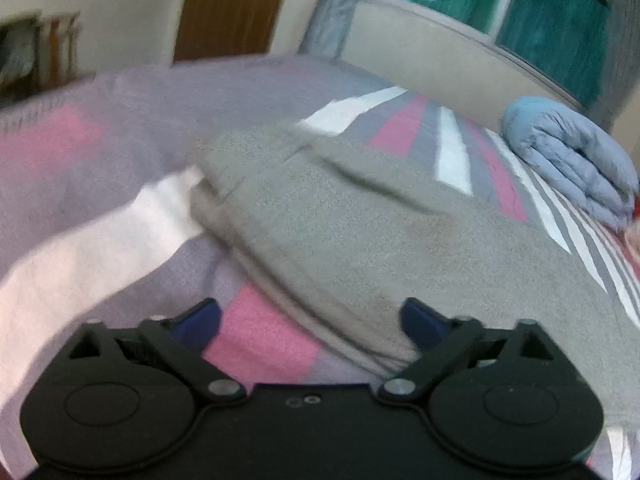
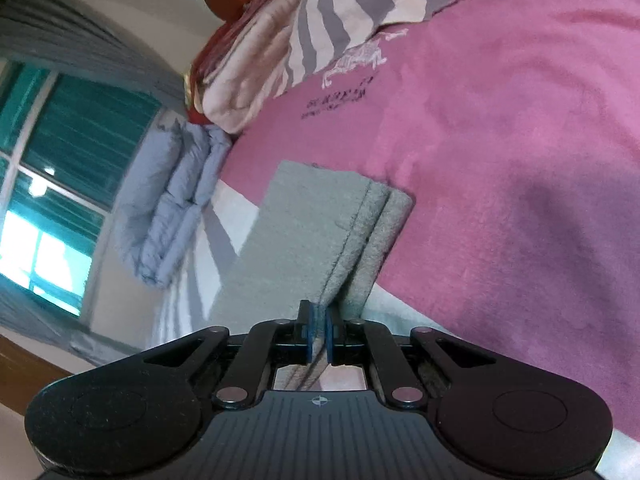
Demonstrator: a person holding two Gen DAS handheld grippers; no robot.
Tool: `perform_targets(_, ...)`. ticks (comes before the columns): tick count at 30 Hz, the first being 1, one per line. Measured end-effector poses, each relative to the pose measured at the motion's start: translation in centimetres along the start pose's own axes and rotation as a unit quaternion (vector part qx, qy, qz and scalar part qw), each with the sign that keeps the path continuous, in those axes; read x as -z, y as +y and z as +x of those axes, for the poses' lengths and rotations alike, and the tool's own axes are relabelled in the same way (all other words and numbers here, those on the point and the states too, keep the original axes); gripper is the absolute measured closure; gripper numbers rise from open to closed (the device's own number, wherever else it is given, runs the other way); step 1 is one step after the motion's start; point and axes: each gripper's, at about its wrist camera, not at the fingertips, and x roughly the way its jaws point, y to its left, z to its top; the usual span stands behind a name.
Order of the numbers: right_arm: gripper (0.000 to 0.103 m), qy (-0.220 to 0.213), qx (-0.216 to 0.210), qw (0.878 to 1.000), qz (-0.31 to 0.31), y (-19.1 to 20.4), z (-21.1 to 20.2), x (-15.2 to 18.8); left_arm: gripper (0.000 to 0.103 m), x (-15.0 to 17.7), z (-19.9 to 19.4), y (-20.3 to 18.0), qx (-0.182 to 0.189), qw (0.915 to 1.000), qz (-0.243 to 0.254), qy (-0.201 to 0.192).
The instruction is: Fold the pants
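Observation:
Grey pants (image 1: 352, 216) lie stretched across a bed with a pink, white and lilac sheet (image 1: 264, 340). My left gripper (image 1: 310, 326) is open, its blue fingertips (image 1: 200, 320) spread wide just above the near edge of the pants, holding nothing. In the right wrist view the pants (image 2: 304, 232) show as a folded grey strip with layered edges. My right gripper (image 2: 319, 334) is shut on the grey fabric, which passes between the two blue pads (image 2: 307, 332).
A folded blue quilt (image 1: 576, 168) lies at the bed's far right, also in the right wrist view (image 2: 172, 204). Striped pillows and bedding (image 2: 320, 28) are piled at the head. A window (image 1: 520, 4) and a brown door (image 1: 232, 8) are behind.

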Motion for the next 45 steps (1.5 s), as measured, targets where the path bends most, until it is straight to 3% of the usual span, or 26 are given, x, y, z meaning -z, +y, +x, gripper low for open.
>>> perform_targets(2, 0.078, -0.012, 0.000, 1.000, -0.018, 0.4, -1.1, 0.0, 0.014, 0.2, -1.0, -2.7, 0.014, 0.9980, 0.058, -0.019)
perform_targets(7, 0.077, -0.028, 0.001, 0.997, -0.066, 1.8, -2.5, 0.9, 0.013, 1.6, -2.0, -9.6, 0.059, 0.9955, 0.073, -0.015)
perform_targets(10, 0.077, -0.027, -0.004, 0.998, -0.060, 2.1, -2.4, 1.4, 0.012, 2.8, -2.1, -14.0, 0.096, 0.9903, 0.101, -0.001)
perform_targets(12, 0.077, -0.023, -0.006, 0.998, -0.054, 1.9, -2.5, 1.5, 0.012, 4.0, -0.8, -16.5, 0.082, 0.9861, 0.140, 0.036)
perform_targets(14, 0.077, -0.021, -0.001, 0.998, -0.053, 1.5, -2.6, 1.5, 0.007, 5.4, 0.3, -17.9, 0.055, 0.9824, 0.175, 0.037)
perform_targets(20, 0.077, -0.034, 0.002, 0.999, -0.025, -0.3, -3.2, 0.4, 0.006, 6.1, 0.4, -17.2, 0.065, 0.9837, 0.165, 0.030)
perform_targets(30, 0.074, -0.014, 0.012, 0.997, 0.077, -1.5, 0.2, -2.3, 0.006, 6.6, 0.2, -17.3, 0.068, 0.9838, 0.165, 0.015)
perform_targets(31, 0.078, -0.010, 0.018, 0.998, 0.064, -1.1, 0.3, -2.5, 0.006, 6.6, 0.1, -17.2, 0.068, 0.9838, 0.165, 0.015)
perform_targets(32, 0.094, -0.007, 0.023, 0.999, 0.043, -0.6, 0.4, -2.8, 0.006, 6.6, 0.1, -17.2, 0.069, 0.9838, 0.165, 0.015)
perform_targets(35, 0.094, -0.019, -0.003, 0.996, -0.089, 2.9, -0.6, -3.8, 0.007, 6.6, 0.1, -17.1, 0.070, 0.9836, 0.165, 0.014)
perform_targets(37, 0.094, -0.045, -0.039, 0.975, -0.216, 5.9, -2.5, -3.6, 0.006, 6.7, 0.1, -17.1, 0.070, 0.9837, 0.165, 0.012)
perform_targets(39, 0.094, -0.054, -0.065, 0.957, -0.278, 6.3, -3.9, -3.7, 0.006, 6.8, 0.1, -17.1, 0.072, 0.9836, 0.165, 0.010)
perform_targets(42, 0.093, -0.023, -0.023, 0.969, -0.245, 2.6, -2.3, -4.3, 0.006, 6.9, 0.0, -17.1, 0.073, 0.9833, 0.167, 0.008)
perform_targets(44, 0.089, 0.043, 0.017, 0.986, -0.158, -1.3, 0.8, -4.3, 0.006, 6.9, -0.1, -17.0, 0.073, 0.9833, 0.166, 0.010)
perform_targets(45, 0.088, 0.033, -0.007, 0.994, -0.108, -2.7, 0.6, -4.3, 0.006, 6.9, -0.1, -17.0, 0.074, 0.9833, 0.166, 0.011)
